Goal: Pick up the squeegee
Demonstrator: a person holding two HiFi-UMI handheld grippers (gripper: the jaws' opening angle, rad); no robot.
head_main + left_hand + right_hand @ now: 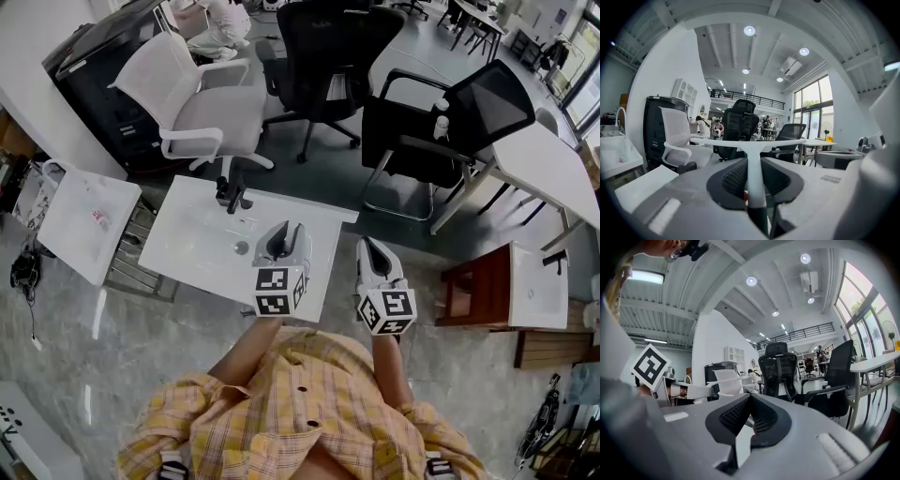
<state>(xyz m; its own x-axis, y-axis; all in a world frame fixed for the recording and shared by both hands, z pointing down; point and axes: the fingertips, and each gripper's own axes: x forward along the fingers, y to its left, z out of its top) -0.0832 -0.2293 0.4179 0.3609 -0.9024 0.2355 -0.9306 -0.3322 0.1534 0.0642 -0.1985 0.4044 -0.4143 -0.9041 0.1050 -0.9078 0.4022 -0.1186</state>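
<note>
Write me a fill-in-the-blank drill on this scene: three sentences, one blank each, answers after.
The left claw is shut on the ___. In the head view the right claw shows over the ___, beside the white table. The person's plaid shirt is mostly ___.
Missing words: squeegee; floor; yellow.

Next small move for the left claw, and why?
Probably lift the left claw straight up a little: its jaws already clamp the squeegee by its white handle, and I can't tell whether the blade is clear of the white table.
</note>
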